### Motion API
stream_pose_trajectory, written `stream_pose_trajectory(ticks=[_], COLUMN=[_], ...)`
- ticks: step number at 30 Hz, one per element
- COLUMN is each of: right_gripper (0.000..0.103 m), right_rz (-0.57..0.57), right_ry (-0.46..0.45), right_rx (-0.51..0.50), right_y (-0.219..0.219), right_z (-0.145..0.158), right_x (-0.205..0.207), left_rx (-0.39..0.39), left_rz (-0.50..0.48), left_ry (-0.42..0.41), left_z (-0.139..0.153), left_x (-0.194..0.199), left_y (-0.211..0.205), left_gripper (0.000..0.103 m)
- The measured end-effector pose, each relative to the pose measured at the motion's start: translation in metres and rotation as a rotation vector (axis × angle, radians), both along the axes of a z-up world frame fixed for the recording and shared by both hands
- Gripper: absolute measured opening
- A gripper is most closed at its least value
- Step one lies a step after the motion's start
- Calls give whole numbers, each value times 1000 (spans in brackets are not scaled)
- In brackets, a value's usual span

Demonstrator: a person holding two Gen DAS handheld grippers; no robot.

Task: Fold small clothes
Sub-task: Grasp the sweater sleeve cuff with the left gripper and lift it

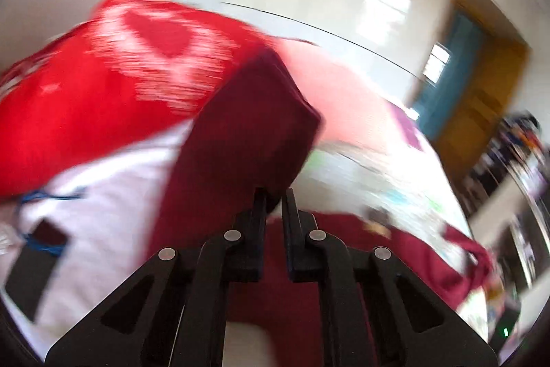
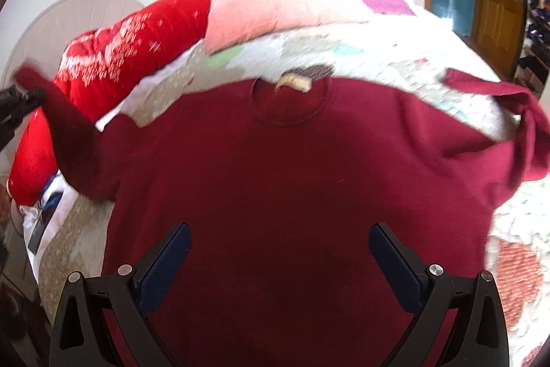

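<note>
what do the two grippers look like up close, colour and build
Both are matte black plastic with angled, cut-out linkage arms joined by round silver pins. The right gripper has flat dark blue ribbed pads on its fingers. The left gripper has the same build, its pads looking dark. No cables or markings show.

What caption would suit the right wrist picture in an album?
Open right gripper hovers over a maroon shirt spread on a quilted bed, while the left gripper lifts one sleeve.

Bright daylight, motion blur, fisheye-warped edges
</note>
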State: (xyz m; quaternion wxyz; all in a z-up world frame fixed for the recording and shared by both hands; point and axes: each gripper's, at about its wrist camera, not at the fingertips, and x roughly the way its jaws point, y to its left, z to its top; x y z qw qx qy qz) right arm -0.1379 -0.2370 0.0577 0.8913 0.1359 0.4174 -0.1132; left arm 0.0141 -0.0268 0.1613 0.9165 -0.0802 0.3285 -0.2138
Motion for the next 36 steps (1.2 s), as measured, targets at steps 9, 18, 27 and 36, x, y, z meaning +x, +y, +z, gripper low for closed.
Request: stream_pose_trajectory(ticks=[9, 18, 27, 36], right_gripper=[103, 103, 103, 41], right_rz=[-171, -120, 191, 153], right_ry=[-31, -67, -88, 15], right_rx=[-50, 116, 250, 200], right_y=[-60, -77, 7, 45], right_z=[18, 15, 5, -44], right_x=[-37, -38, 76, 187], left_rx=[117, 178, 335, 348], left_rz=[-298, -199, 169, 241], left_ry=[130, 147, 93, 169], left_z=[-82, -80, -84, -112], left_x=[-51, -51, -10, -5], left_y=[-152, -97, 26, 64], left_gripper=[7, 18, 54, 54])
